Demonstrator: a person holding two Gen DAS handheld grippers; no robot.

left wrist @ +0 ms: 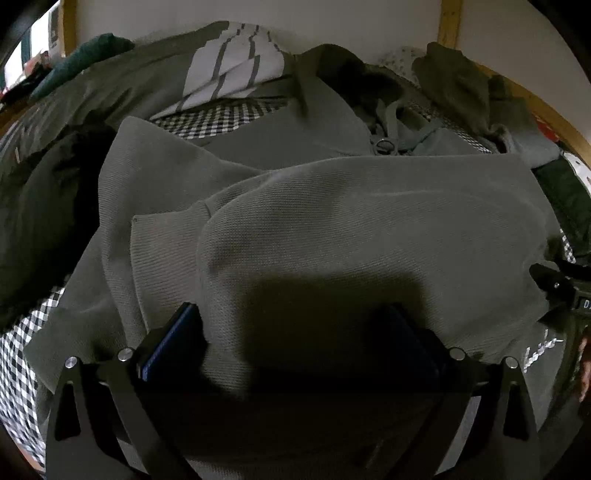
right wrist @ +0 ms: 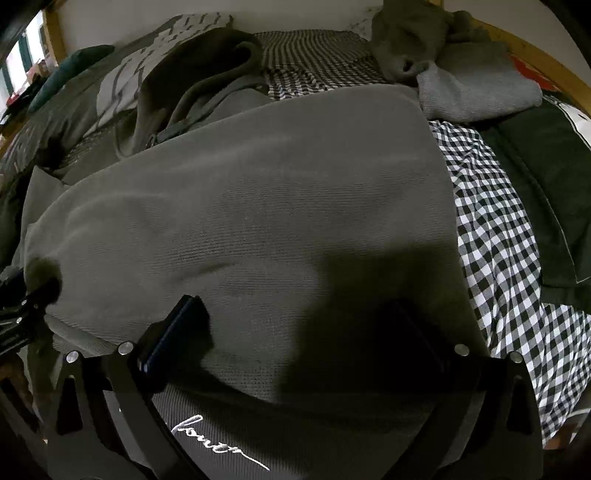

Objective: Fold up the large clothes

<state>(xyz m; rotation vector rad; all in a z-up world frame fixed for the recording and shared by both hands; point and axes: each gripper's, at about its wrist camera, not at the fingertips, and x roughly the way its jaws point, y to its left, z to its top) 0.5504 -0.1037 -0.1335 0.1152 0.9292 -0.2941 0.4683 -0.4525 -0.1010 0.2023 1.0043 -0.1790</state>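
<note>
Across the centre of both frames lies the grey sweatshirt [left wrist: 332, 221], spread on the bed over a black-and-white checked sheet [right wrist: 491, 236]. One layer is already turned over; its long axis runs left to right in the left wrist view, with the hood and drawstring ring toward the upper middle. White script lettering [right wrist: 218, 439] sits on the lower layer at the bottom of the right wrist view, just below the folded edge.

Left gripper [left wrist: 295, 339]: fingers spread wide, poised over the near hem, nothing between them. Right gripper [right wrist: 303, 332]: likewise wide, over the same edge further along, not holding anything. Whether the fingertips touch the cloth I cannot tell; shadow hides it.

Both grippers stand on the near long side, garment stretching away up-frame. Judgement: next fold probably goes away from the grippers, along that axis. Neither is clearly nearer.

Outward: other clothes heaped at the upper right [right wrist: 436, 55], striped bedding [left wrist: 229, 70] upper left, wooden bed frame [left wrist: 448, 22] behind.
</note>
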